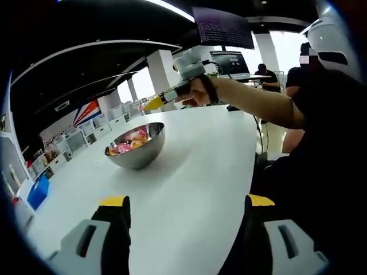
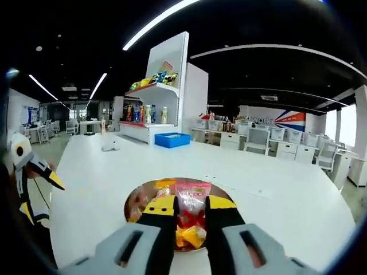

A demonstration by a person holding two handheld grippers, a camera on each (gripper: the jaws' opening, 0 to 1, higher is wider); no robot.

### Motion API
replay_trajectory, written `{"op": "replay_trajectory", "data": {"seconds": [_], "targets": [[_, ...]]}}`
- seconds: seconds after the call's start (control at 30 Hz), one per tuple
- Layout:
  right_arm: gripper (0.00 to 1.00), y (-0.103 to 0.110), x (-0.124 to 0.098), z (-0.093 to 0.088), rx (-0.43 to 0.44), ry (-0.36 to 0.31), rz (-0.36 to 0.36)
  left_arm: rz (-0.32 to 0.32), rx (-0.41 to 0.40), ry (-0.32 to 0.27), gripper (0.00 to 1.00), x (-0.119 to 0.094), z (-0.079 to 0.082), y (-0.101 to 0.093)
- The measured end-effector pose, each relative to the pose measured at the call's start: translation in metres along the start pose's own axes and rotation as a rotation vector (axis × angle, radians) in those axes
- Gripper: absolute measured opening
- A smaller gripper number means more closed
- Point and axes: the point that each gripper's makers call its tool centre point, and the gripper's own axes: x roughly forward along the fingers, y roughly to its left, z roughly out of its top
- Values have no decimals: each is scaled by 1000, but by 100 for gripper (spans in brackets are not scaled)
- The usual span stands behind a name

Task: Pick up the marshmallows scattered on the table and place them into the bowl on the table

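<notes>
A: In the left gripper view, what do you see?

B: The left tool (image 1: 187, 207) hangs low over the white table (image 1: 189, 172), its jaws spread wide with nothing between them. The steel bowl (image 1: 136, 146) sits ahead and to the left on the table, with pink and orange marshmallows (image 1: 131, 141) piled inside. Above and beyond it a hand (image 1: 198, 91) holds the right tool (image 1: 156, 103), yellow-tipped, in the air.

A: Can you tell its state there?

B: No, not from that angle.

A: And the right gripper view?

B: The right tool (image 2: 191, 213) is directly above the bowl (image 2: 133, 200), jaws narrow and closed on a pink packet of marshmallow (image 2: 191, 207). More wrapped marshmallows (image 2: 189, 235) lie in the bowl beneath. The left tool (image 2: 30, 175) shows at the left edge. A blue tray (image 2: 172, 139) rests at the table's (image 2: 275, 212) far side, with a shelf unit (image 2: 150, 112) behind.
</notes>
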Motion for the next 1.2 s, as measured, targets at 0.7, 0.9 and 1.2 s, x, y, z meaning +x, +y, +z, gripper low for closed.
{"op": "replay_trajectory", "data": {"seconds": [0.7,0.9,1.2], "targets": [[16,-1,8,-20,1,55,-6,-24,5,6,79,7,-2,-7],[17,4,11,-23,-13,63,7,-25,2,6,79,7,-3,-7],[18,0,15,-23,-19,53,3,-34,3,2,79,7,-2,-8]]}}
